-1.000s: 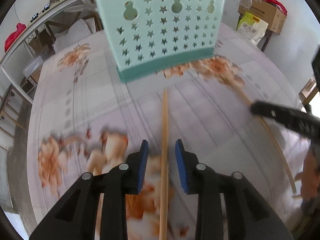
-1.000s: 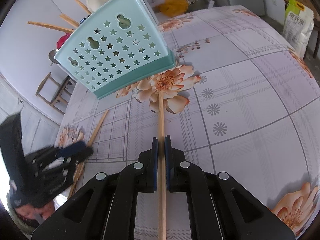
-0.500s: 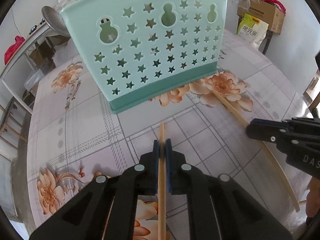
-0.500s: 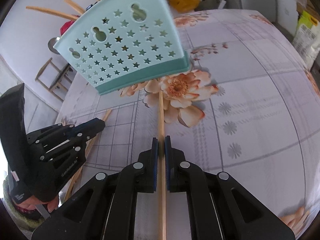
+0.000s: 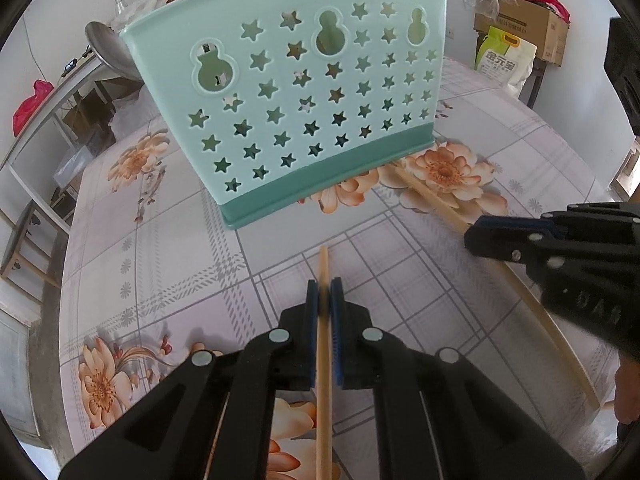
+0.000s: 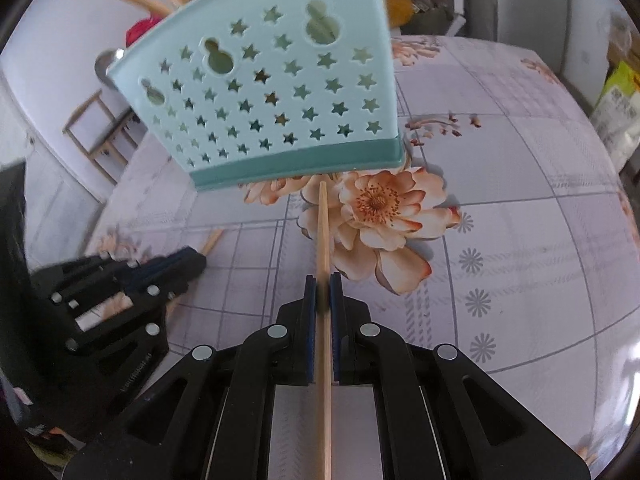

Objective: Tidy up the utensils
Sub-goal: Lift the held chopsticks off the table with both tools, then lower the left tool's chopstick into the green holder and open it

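A mint-green utensil holder (image 5: 296,112) with star cut-outs stands on the floral tablecloth; it also shows in the right wrist view (image 6: 272,104), with wooden utensils sticking out of its top. My left gripper (image 5: 324,294) is shut on a wooden chopstick (image 5: 323,268) whose tip points at the holder's base. My right gripper (image 6: 323,290) is shut on a second wooden chopstick (image 6: 323,224) whose tip nearly reaches the holder's base. Each gripper appears in the other's view: the right one (image 5: 480,229) and the left one (image 6: 196,261).
The table (image 6: 520,184) has a floral plaid cloth. A cardboard box (image 5: 524,26) and a yellow-green bag (image 5: 504,60) stand behind the table at right. A shelf with a red item (image 5: 30,100) is at left. A wooden stool (image 6: 100,128) stands beside the table.
My left gripper has closed on its chopstick, having been open around it a second ago. Both grippers have moved closer to the holder with their chopsticks.
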